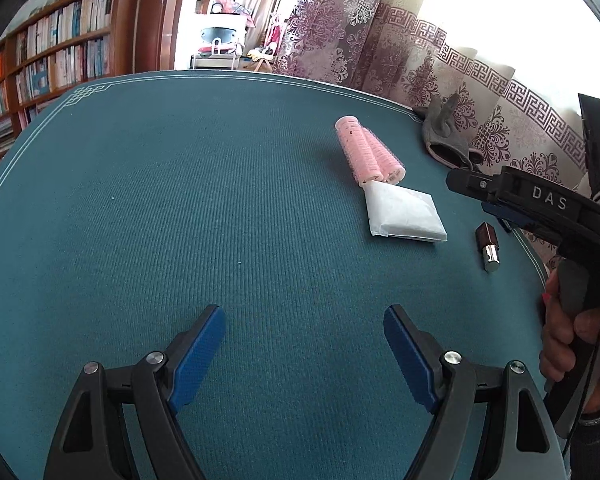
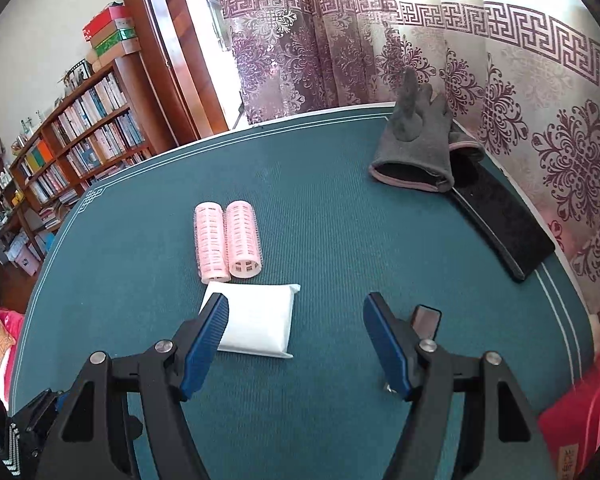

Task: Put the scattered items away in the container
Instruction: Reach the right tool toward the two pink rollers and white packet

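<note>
- The right gripper (image 2: 296, 344) hangs over the green bench (image 2: 320, 216) with its jaws wide and nothing between the pads; the white packet (image 2: 260, 320) lies just ahead of it in the lower middle of the right wrist view, partly hidden by the left-hand finger (image 2: 206, 344).
- The packet lies flat, its longer side running roughly across the frame, so the jaws as they stand straddle that side; I judge a shift toward frame left is needed to centre it.
- Two pink hair rollers (image 2: 228, 242) lie side by side just beyond the packet, long axes running away from the camera, near or touching its far edge.
- A dark lipstick tube (image 2: 426, 320) sits just behind the right-hand finger at lower right; in the left wrist view it lies at right, long axis running up and down the frame.
- A grey glove (image 2: 414, 152) and a black flat case (image 2: 504, 224) lie at upper right by the curtain.
- The left gripper (image 1: 304, 356) is also wide and empty, over bare bench at the bottom of its view; every item lies up and right of it, so the right hand (image 1: 572, 340) is nearer.
- Both grippers tilt down toward the bench.
- I cannot pick out the container with any certainty; a red box (image 2: 580, 412) shows at the lower right edge.
</note>
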{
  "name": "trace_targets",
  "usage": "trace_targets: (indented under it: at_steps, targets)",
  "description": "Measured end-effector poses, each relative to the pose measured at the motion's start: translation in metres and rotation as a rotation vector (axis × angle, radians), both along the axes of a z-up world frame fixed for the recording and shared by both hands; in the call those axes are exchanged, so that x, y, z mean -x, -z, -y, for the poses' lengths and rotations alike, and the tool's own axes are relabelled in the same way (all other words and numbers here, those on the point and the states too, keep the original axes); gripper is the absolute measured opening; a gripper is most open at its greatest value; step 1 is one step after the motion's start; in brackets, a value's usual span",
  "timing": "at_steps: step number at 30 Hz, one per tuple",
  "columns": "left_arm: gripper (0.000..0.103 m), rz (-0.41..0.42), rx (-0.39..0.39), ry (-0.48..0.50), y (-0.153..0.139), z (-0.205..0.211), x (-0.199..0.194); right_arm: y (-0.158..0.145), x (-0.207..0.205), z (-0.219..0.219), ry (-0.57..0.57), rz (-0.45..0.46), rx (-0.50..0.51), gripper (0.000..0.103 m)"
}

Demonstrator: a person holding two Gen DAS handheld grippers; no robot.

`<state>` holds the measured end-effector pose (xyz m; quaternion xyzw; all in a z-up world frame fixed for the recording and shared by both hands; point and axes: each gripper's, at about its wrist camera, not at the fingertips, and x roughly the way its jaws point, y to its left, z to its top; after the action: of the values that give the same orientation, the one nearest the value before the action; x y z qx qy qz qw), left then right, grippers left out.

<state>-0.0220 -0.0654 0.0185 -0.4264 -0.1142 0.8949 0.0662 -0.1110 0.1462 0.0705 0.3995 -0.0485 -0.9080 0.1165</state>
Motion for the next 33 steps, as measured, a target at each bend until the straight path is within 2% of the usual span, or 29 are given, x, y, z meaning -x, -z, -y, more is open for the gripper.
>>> trace_targets:
  at_steps: [2, 5, 8, 12, 18, 31, 33]
  targets:
    - [0.083, 0.000, -0.002, -0.011, 0.001, 0.005, 0.000, 0.002, 0.015, 0.009, -0.010, 0.001, -0.005, 0.070]
    - [0.083, -0.005, -0.008, -0.020, 0.001, 0.009, 0.000, 0.008, 0.038, 0.020, -0.026, 0.029, 0.006, 0.058]
    - [0.083, -0.007, -0.011, -0.023, 0.001, 0.010, 0.000, 0.016, 0.057, 0.027, -0.039, 0.063, 0.018, 0.053]
    - [0.083, -0.008, -0.012, -0.020, 0.002, 0.009, 0.000, 0.019, 0.068, 0.033, -0.085, 0.084, 0.065, 0.052]
    - [0.083, -0.008, -0.026, -0.024, 0.002, 0.010, 0.002, 0.023, 0.070, 0.048, -0.155, 0.109, 0.078, 0.049]
    - [0.083, -0.010, -0.033, -0.028, 0.001, 0.009, 0.004, 0.032, 0.083, 0.042, -0.157, 0.207, 0.236, 0.044]
    - [0.083, -0.011, -0.035, -0.028, 0.002, 0.009, 0.004, 0.033, 0.084, 0.038, -0.142, 0.216, 0.250, 0.039]
